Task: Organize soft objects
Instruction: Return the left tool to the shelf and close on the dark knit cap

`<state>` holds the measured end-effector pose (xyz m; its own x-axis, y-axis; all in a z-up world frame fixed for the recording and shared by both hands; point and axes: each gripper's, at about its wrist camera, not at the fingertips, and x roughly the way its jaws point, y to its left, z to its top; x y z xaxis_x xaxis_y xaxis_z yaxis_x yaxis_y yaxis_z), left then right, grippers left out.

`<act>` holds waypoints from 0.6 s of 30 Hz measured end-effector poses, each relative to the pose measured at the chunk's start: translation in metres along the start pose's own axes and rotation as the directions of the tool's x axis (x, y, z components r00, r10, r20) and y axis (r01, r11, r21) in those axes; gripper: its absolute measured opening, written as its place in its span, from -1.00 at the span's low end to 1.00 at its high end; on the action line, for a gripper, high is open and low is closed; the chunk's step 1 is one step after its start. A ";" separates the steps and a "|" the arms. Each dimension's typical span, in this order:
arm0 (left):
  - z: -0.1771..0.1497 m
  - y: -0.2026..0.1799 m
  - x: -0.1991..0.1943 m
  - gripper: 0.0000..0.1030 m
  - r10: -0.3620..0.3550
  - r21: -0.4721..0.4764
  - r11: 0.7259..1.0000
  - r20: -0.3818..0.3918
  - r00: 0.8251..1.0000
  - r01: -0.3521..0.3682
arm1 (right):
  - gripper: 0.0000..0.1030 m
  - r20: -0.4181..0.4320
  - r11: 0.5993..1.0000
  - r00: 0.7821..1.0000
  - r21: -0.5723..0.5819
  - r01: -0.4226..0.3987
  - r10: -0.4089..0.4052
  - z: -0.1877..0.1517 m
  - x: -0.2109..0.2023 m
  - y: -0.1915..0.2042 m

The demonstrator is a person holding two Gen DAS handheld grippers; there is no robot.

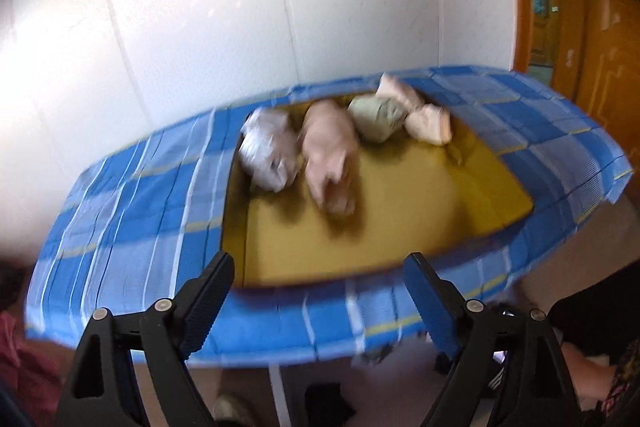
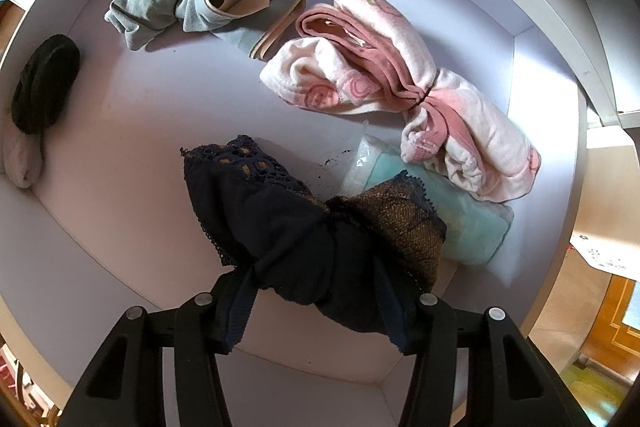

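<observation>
Right tool [image 2: 316,311] on dark lace garment [image 2: 304,227] (no legible labels anywhere)

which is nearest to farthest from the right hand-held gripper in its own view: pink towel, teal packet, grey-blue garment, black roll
From the right hand-held gripper, shut on a dark lace garment:
1. teal packet, just right, partly under the lace
2. pink towel, beyond it, right
3. black roll, far left, and grey-blue garment, far back: too close to call

Checked woven cloth [image 1: 132,211] covers the desk, matt. Yellow tray [image 1: 400,227]: smooth, matt. Dark garment [image 2: 304,239]: soft fabric, lace trim. Pink towel [image 2: 400,75]: fluffy terry. Drawer floor [image 2: 140,131]: smooth, satin.
</observation>
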<state>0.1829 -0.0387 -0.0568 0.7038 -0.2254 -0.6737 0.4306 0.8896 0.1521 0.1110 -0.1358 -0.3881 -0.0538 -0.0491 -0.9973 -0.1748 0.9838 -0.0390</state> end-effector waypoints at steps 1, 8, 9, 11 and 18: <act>-0.009 0.000 0.002 0.69 -0.006 -0.020 1.000 -0.027 1.000 0.006 | 0.07 0.000 1.000 1.000 0.000 0.000 0.000 0.000 0.000 -0.001; -0.070 -0.012 0.046 0.68 0.000 -0.039 0.999 -0.243 0.970 -0.010 | 0.07 0.000 1.000 1.000 0.002 0.001 -0.001 0.000 0.000 -0.002; -0.079 -0.013 0.053 0.68 0.003 -0.037 0.999 -0.274 0.962 -0.014 | 0.07 0.000 1.000 1.000 0.002 0.001 -0.001 0.001 0.000 -0.002; -0.097 -0.017 0.071 0.68 0.010 -0.034 0.999 -0.346 0.938 -0.023 | 0.07 0.000 1.000 1.000 0.002 0.001 -0.001 0.000 0.000 -0.002; -0.146 -0.025 0.118 0.56 0.016 -0.023 0.999 -0.512 0.859 -0.033 | 0.07 -0.001 1.000 1.000 0.000 0.004 -0.004 0.001 0.001 -0.001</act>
<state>0.1724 -0.0297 -0.2454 0.3217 0.0244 -0.9465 0.3938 0.9056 0.1572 0.1118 -0.1372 -0.3888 -0.0537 -0.0532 -0.9971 -0.1748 0.9837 -0.0431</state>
